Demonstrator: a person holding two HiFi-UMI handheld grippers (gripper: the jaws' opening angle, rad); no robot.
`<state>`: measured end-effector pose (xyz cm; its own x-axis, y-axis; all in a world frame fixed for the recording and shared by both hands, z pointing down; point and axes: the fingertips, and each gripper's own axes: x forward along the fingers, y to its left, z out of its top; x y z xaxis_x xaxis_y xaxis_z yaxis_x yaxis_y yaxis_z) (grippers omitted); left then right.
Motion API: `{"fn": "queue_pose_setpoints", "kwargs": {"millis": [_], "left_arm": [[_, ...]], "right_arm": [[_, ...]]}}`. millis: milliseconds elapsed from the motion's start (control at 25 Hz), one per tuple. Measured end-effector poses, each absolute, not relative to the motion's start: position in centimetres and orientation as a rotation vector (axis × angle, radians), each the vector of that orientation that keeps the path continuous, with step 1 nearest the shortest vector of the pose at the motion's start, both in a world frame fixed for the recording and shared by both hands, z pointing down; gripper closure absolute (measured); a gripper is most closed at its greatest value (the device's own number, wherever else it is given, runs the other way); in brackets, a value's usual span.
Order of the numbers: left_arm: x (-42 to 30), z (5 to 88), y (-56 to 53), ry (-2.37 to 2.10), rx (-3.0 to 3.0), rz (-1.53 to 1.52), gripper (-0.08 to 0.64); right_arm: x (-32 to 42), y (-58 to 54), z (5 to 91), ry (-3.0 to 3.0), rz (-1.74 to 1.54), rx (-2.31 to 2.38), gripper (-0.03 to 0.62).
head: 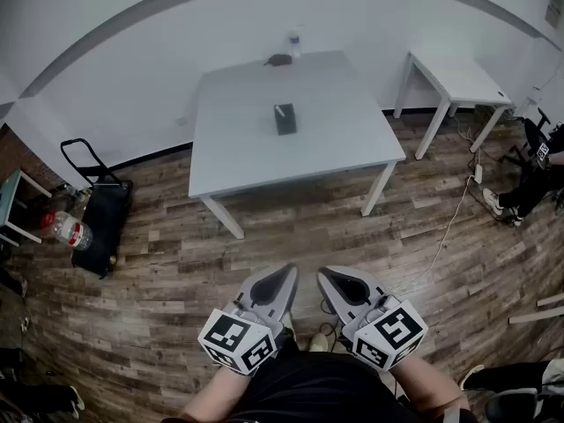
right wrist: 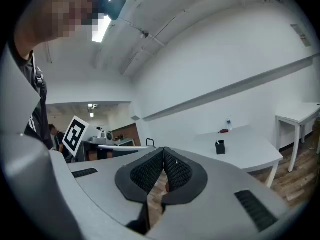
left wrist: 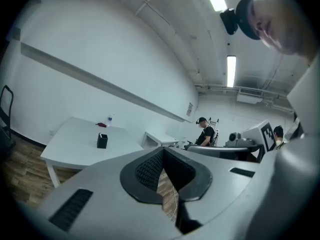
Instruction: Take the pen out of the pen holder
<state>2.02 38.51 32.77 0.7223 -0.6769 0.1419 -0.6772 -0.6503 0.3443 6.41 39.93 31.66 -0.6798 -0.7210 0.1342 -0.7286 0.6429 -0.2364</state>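
A small black pen holder [head: 285,119] stands near the middle of the white table [head: 238,148], with a pale pen top showing at its rim. The same pen holder [left wrist: 102,141] appears far off in the left gripper view, and the pen holder [right wrist: 220,146] is equally distant in the right gripper view. Both grippers are held low, close to my body and well short of the table. My left gripper [head: 280,280] is shut with nothing in it. My right gripper [head: 337,282] is shut and empty too.
A water bottle [head: 293,44] and a dark object [head: 279,60] sit at the table's far edge. A smaller white table [head: 458,82] stands to the right. A black trolley [head: 101,210] and a large bottle [head: 69,229] are at left. A cable [head: 454,218] crosses the wood floor.
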Motion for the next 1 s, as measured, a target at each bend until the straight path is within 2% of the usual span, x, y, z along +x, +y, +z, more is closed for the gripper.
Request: {"fn": "queue_pose_setpoints", "kwargs": {"millis": [1000], "left_arm": [[-5.0,34.3,12.4,-0.942,2.586,0.012,0.555]], "right_arm": [[-1.9,14.2,33.8,-2.717,0.436,1.248,0.578]]}}
